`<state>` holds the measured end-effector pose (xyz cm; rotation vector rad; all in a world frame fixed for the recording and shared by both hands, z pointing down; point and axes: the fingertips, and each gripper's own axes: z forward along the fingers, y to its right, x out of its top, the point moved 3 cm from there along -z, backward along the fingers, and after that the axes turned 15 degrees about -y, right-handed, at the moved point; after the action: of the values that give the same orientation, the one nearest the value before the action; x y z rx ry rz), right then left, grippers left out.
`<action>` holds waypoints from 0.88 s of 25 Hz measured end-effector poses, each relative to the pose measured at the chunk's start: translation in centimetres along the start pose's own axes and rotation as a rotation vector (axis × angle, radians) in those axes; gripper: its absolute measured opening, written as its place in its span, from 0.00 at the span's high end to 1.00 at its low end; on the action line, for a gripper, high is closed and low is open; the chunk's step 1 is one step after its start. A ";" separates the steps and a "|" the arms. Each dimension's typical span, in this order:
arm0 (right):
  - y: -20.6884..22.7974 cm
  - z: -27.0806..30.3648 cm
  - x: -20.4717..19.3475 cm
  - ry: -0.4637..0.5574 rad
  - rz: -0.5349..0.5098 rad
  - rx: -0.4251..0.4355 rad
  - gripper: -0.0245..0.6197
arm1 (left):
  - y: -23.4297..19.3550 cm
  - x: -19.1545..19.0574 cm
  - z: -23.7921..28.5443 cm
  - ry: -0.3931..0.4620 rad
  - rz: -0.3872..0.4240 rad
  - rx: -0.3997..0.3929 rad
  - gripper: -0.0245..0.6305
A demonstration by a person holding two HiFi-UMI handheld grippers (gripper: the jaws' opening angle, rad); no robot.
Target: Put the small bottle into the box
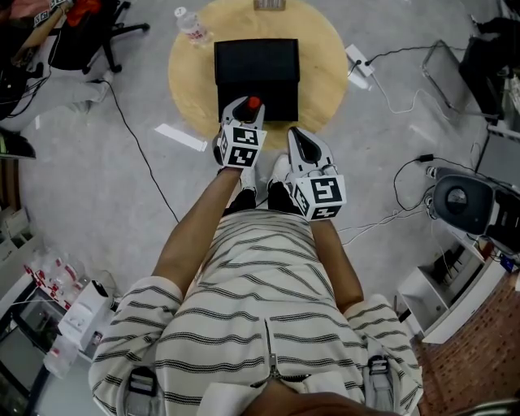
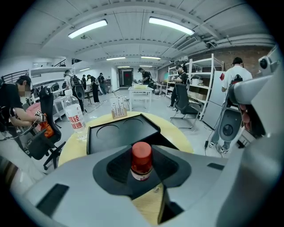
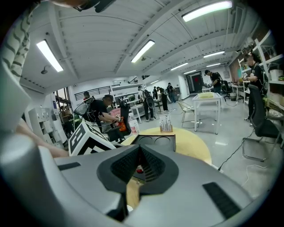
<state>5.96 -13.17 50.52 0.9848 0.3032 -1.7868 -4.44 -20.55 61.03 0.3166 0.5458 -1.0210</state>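
The small bottle (image 1: pixel 253 104), clear with a red cap, stands upright between the jaws of my left gripper (image 1: pixel 247 108), which is shut on it. It hangs just at the near edge of the black box (image 1: pixel 256 65) on the round wooden table (image 1: pixel 188 77). In the left gripper view the bottle (image 2: pixel 141 162) sits between the dark pads (image 2: pixel 116 167), and the box (image 2: pixel 120 135) with two round recesses lies just beyond. My right gripper (image 1: pixel 294 136) is beside the left one, shut and empty; in its view the jaws (image 3: pixel 140 163) meet, with the box (image 3: pixel 157 142) ahead.
A water bottle (image 1: pixel 191 26) stands at the table's far left, and a small rack of tubes (image 1: pixel 270 4) at its far edge. A power strip (image 1: pixel 358 61) and cables lie on the floor to the right. An office chair (image 1: pixel 89 32) is at the far left.
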 end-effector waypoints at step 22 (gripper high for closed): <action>0.5 0.1 -0.2 -0.013 0.003 -0.005 0.93 | -0.5 0.6 3.1 -0.056 -0.016 0.000 0.74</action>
<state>6.40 -13.36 50.86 0.9695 0.2973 -1.7880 -3.75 -22.77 63.29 0.2834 0.4989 -1.0419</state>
